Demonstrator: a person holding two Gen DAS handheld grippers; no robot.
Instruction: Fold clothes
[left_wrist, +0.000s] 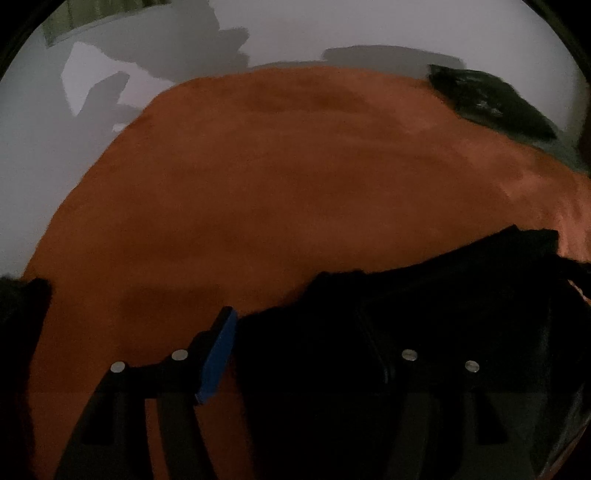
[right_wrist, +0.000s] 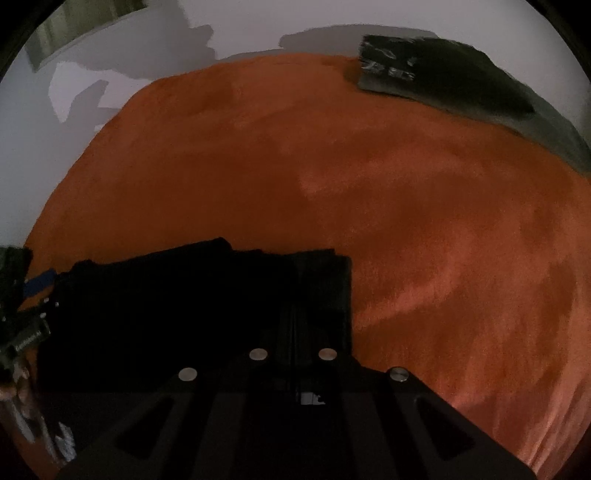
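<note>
A black garment (right_wrist: 192, 295) lies on the near part of an orange blanket (right_wrist: 406, 221). The right gripper (right_wrist: 295, 295) is clenched on its edge. The left gripper (left_wrist: 303, 332) stands released, the cloth between its fingers. Another dark folded garment (right_wrist: 443, 74) rests at the blanket's far right corner.

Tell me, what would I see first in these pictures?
A big orange blanket fills almost everything, spread on a white surface. A black garment lies on it near the cameras, right at the grippers. Far off, at the blanket's top right edge, sits a folded dark garment.
</note>
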